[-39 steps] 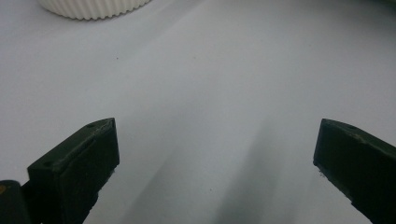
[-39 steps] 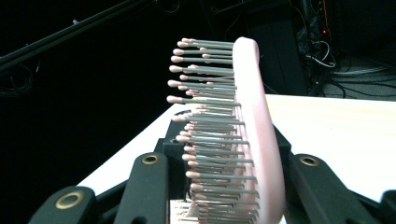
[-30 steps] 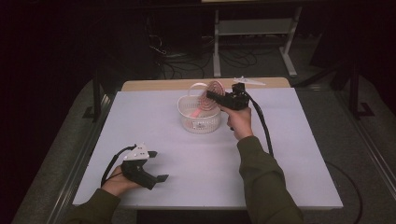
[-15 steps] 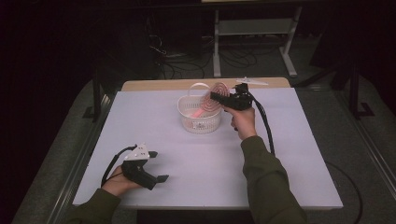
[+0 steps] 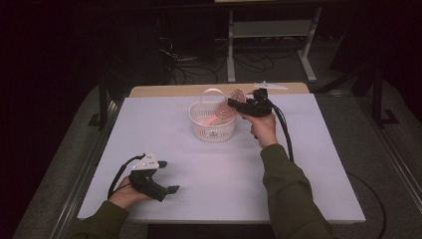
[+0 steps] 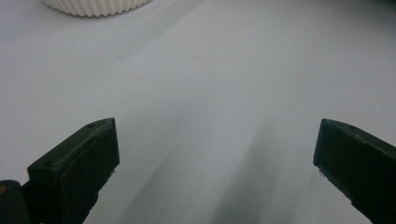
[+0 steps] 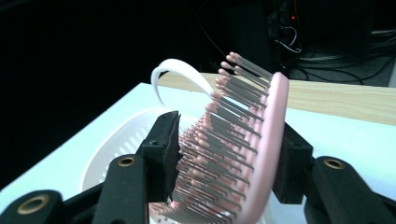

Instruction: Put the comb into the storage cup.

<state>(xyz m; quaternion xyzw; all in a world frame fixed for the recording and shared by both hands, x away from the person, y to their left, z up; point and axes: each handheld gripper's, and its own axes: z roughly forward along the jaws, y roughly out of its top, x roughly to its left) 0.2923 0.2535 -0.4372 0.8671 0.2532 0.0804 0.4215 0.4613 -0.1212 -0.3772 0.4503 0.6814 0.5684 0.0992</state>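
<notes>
High view: the right hand-held gripper point(image 5: 234, 103) reaches over the white basket point(image 5: 212, 124), which stands toward the far edge of the white surface point(image 5: 298, 174). A pink hairbrush point(image 5: 224, 113) is between its jaws, leaning with its handle down into the basket. The left hand-held gripper point(image 5: 169, 177) rests near the near left corner, well apart from the basket.

Left gripper view: its jaws stand spread wide over bare surface, nothing between them.

Right gripper view: the jaws have just been opening; the hairbrush point(image 7: 233, 154) is between them, bristles against one pad, back by the other.
</notes>
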